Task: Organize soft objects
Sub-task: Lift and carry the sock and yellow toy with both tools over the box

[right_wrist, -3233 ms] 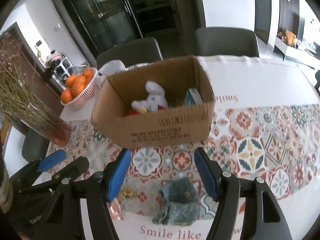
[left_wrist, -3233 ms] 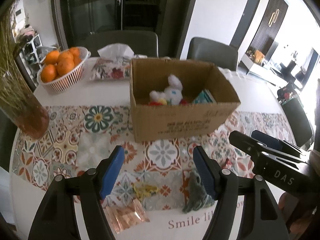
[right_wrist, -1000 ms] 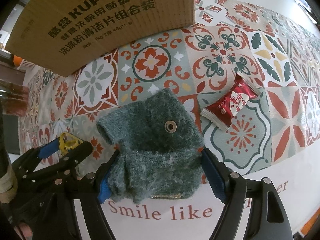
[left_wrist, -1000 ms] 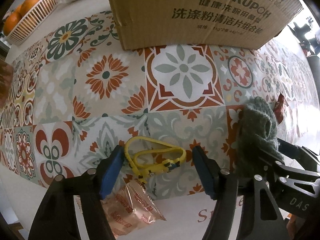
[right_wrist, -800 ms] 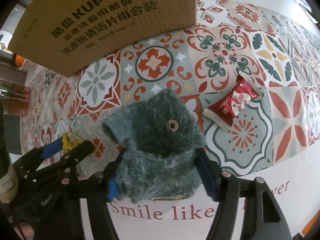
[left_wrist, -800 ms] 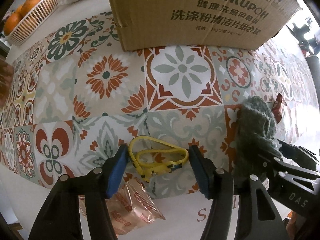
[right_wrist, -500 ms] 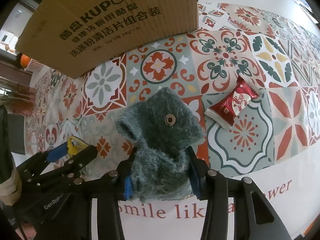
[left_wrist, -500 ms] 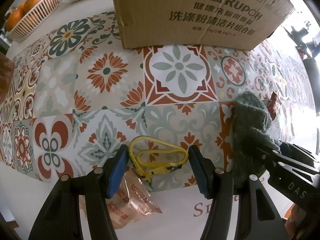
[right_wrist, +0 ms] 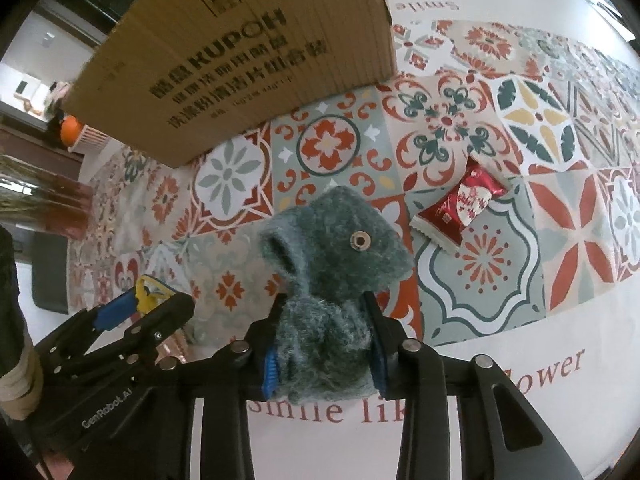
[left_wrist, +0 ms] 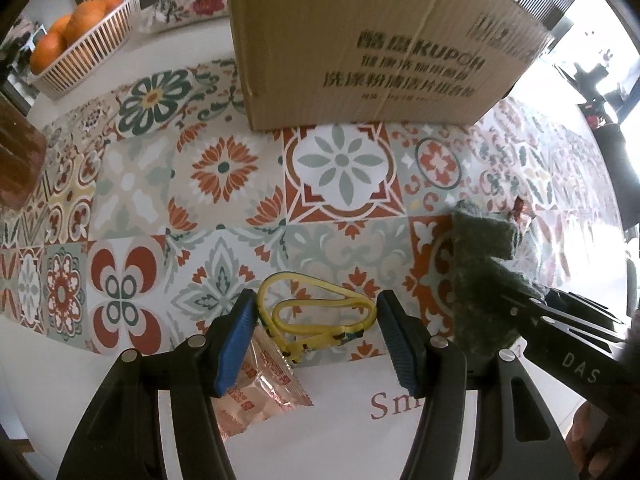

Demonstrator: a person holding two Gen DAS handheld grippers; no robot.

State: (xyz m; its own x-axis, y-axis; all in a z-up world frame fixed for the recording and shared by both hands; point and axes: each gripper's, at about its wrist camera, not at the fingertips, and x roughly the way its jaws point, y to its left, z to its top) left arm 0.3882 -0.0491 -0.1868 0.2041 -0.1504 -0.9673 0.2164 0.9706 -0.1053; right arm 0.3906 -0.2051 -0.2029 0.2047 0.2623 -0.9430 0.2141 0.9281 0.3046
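Note:
A fuzzy grey-green pouch (right_wrist: 332, 256) with a metal snap is squeezed between the blue pads of my right gripper (right_wrist: 322, 344), lifted slightly off the patterned table mat; it also shows in the left wrist view (left_wrist: 480, 276). A yellow strap loop (left_wrist: 316, 316) lies on the mat between the open fingers of my left gripper (left_wrist: 314, 320), which stand on either side of it without pressing it. The cardboard box (left_wrist: 360, 40) stands just beyond both; its inside is hidden.
A red candy wrapper (right_wrist: 460, 204) lies right of the pouch. A clear orange-pink snack packet (left_wrist: 256, 396) lies under my left finger. A basket of oranges (left_wrist: 80, 52) and a brown vase (left_wrist: 16, 160) stand at the left.
My right gripper closed on the pouch and raised it a little. My left gripper narrowed around the yellow strap. Earlier both grippers came down from a higher view of the box.

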